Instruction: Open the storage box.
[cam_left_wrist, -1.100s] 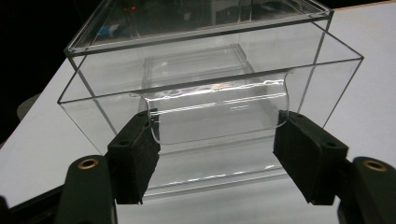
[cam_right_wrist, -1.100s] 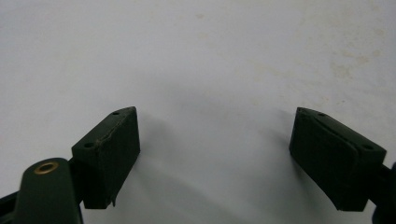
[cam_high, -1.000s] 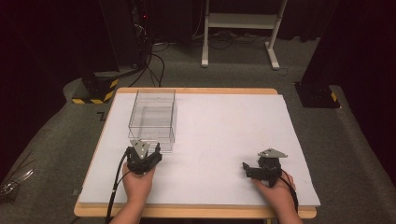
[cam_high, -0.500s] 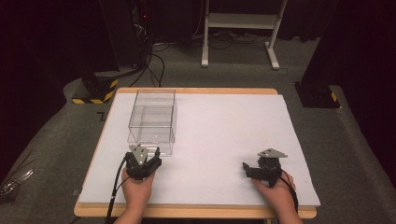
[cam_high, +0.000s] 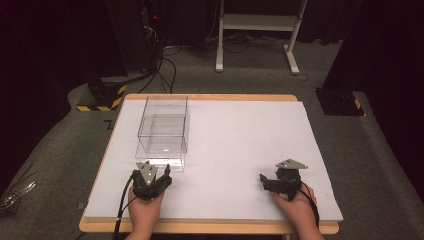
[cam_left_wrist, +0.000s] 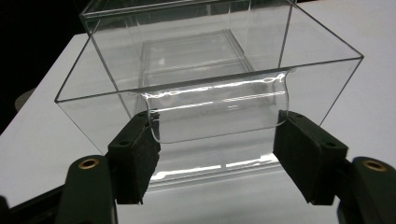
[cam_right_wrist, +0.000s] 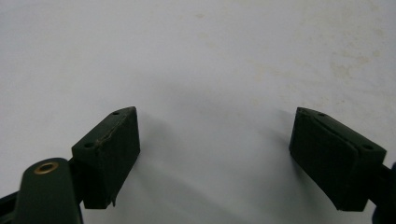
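Note:
A clear plastic box (cam_high: 163, 120) stands at the left of the white table (cam_high: 240, 135). A clear drawer (cam_high: 161, 161) sticks out of its near side towards me; in the left gripper view the open-topped drawer (cam_left_wrist: 112, 88) has a curved clear handle (cam_left_wrist: 219, 109) on its front. My left gripper (cam_high: 151, 173) (cam_left_wrist: 217, 140) is shut on that handle, one black pad against each end. My right gripper (cam_high: 265, 181) (cam_right_wrist: 215, 149) rests near the table's front right, open, with bare white table between its pads.
Beyond the table's far edge stand a black post on a yellow-and-black striped base (cam_high: 102, 97), a white metal frame (cam_high: 255, 22) and a black base (cam_high: 340, 102). The left gripper's cable (cam_high: 122, 205) trails over the front edge.
My left hand has moved towards the table's front edge with the handle in its jaws, and the drawer has slid further out of the box. The right hand has stayed put.

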